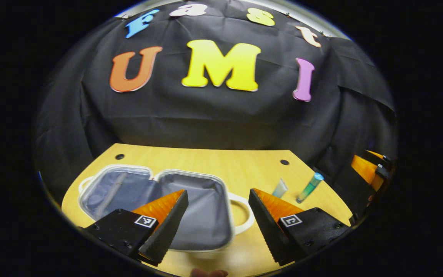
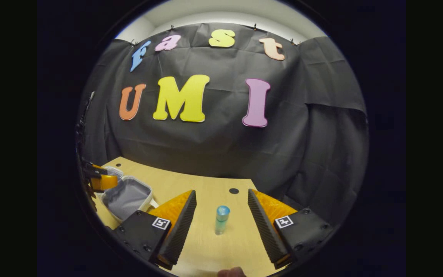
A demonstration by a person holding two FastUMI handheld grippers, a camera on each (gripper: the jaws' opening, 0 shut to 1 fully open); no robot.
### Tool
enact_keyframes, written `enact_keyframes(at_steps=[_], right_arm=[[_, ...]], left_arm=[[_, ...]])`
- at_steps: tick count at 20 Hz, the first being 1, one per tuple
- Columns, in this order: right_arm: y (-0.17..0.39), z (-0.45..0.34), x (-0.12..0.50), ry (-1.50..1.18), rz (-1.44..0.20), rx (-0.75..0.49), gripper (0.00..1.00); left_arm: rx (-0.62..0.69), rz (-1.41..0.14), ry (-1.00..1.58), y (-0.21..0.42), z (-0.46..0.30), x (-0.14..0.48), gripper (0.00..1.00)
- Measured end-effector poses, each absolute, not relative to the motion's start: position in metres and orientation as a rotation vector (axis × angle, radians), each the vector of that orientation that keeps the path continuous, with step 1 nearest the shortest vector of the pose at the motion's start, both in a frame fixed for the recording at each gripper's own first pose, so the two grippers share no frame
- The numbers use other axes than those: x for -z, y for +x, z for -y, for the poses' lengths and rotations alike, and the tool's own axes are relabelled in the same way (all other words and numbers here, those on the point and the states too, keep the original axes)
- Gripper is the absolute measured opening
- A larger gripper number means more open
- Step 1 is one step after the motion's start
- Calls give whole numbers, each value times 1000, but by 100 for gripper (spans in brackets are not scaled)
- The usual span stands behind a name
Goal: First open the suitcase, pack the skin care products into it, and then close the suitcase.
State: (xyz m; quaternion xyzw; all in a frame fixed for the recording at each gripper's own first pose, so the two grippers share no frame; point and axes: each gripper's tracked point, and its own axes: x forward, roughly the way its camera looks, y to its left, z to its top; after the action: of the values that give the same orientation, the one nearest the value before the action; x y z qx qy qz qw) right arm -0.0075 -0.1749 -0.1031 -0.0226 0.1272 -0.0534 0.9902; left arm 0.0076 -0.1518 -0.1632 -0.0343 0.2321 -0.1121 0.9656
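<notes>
A small white suitcase (image 1: 190, 209) lies open flat on the wooden table (image 1: 214, 161), both grey-lined halves empty, its handle pointing right. My left gripper (image 1: 218, 198) hovers open just above its right half. To the right of the case lie a pale tube (image 1: 280, 188) and a green bottle with a blue cap (image 1: 309, 187). In the right gripper view that green bottle (image 2: 221, 220) stands between the spread fingers of my open right gripper (image 2: 222, 199), untouched. The open suitcase (image 2: 126, 197) lies at the left there, with the left gripper (image 2: 99, 180) over it.
Black cloth walls close off the back and sides of the booth. Two round holes (image 1: 284, 162) mark the table's far edge. The right gripper (image 1: 369, 169) shows at the far right of the left gripper view. Bare wood (image 2: 225, 250) surrounds the bottle.
</notes>
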Motion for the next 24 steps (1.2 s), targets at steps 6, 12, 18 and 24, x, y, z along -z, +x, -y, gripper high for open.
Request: enact_keyframes(at_steps=[6,12,18,24], right_arm=[[-20,217,125,-59,-320,123,80],[-32,253,155,-84,-397,138,80],[-20,260,199,-40,-482,118,80],[6,251,231,-26,-530,52,80]], left_arm=[[373,-485,-27,6,256,192,100],[417,-563,-32,24,315,258,100],[337,-658,-61,56,320,312,100],[341,-683,-50,76,327,332,84]])
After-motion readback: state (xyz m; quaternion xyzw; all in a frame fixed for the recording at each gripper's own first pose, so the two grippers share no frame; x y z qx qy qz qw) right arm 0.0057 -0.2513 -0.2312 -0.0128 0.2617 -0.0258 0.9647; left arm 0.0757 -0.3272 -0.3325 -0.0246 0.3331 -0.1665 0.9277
